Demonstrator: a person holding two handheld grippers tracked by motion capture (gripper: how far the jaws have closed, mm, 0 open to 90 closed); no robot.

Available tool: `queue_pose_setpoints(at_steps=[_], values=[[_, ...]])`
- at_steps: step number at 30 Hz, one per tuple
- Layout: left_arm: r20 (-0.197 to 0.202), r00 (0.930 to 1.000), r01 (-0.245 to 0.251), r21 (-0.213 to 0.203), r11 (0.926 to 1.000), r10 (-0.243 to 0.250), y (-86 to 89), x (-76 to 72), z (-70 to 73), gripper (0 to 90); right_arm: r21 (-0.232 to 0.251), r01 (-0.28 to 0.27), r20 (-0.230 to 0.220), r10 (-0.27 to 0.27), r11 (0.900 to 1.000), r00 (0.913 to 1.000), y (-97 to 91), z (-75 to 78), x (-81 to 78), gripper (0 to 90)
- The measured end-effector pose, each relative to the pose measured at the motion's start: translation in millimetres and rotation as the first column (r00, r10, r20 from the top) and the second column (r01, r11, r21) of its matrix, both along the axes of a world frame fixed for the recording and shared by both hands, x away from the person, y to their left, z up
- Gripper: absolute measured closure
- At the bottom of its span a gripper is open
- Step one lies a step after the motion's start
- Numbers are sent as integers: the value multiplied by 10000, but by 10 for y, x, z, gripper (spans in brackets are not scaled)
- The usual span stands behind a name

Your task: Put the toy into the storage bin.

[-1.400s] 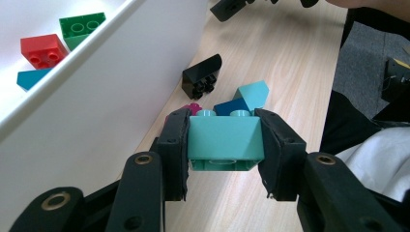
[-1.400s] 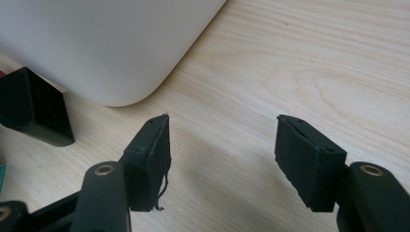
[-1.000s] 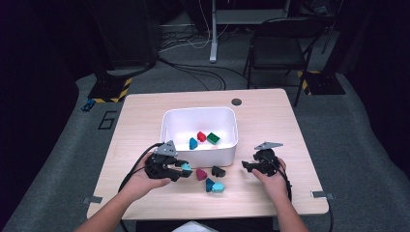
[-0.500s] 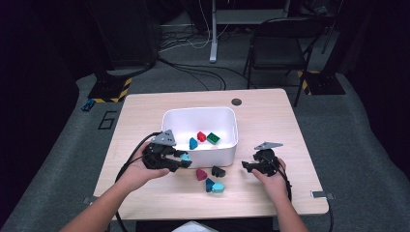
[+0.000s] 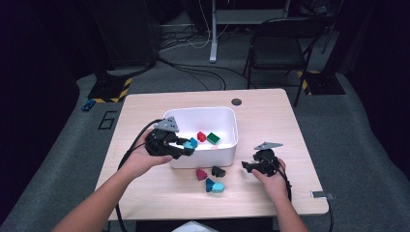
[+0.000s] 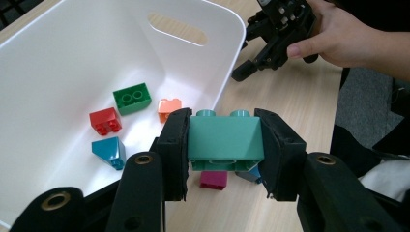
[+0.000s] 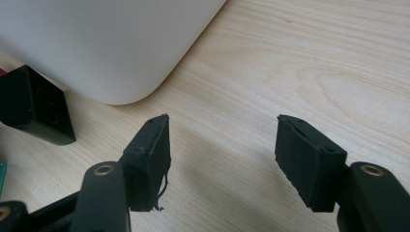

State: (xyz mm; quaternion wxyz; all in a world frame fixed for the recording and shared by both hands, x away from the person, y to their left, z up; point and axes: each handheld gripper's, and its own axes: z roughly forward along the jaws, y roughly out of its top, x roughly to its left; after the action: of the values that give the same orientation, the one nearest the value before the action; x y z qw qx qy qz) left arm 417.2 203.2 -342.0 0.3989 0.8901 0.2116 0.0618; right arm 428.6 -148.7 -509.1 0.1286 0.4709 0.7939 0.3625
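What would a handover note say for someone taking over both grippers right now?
Left gripper: shut on the teal brick, held over the near rim of the white bin.
Right gripper: open, empty, resting on the table right of the bin.
Done: red, green, orange and blue bricks lie in the bin.
Left: drop the teal brick in, then collect the magenta, black and two blue-toned bricks from the table.

High view overhead; gripper views close; all share bin (image 5: pixel 227 126)

A wooden table (image 5: pixel 270 121) bears a white bin (image 5: pixel 227 145) and loose bricks (image 5: pixel 211 179).
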Motion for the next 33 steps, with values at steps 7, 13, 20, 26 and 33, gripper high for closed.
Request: queue_pose_setpoints(at_steps=[7, 13, 20, 26, 33], values=[[13, 9996, -273, 101, 9996, 273, -2, 174, 41, 584, 13, 8, -38, -8, 10000, 10000, -4, -4, 2, 368], [-92, 9989, -448, 141, 9989, 449, -7, 280, 61, 585, 51, 78, -36, -78, 10000, 10000, -8, -8, 4, 368], [-212, 9990, -396, 50, 9992, 397, -60, 425, 90, 584, 41, 70, -36, -70, 10000, 10000, -7, -6, 3, 368], [-228, 9988, -433, -11, 9991, 433, -139, 541, 109, 584, 50, -25, 58, 25, 10000, 10000, -24, -7, 12, 368], [-388, 9987, -325, -30, 9995, 323, -268, 674, 64, 584, -4, -41, 78, 41, 10000, 10000, -28, -4, 13, 368]])
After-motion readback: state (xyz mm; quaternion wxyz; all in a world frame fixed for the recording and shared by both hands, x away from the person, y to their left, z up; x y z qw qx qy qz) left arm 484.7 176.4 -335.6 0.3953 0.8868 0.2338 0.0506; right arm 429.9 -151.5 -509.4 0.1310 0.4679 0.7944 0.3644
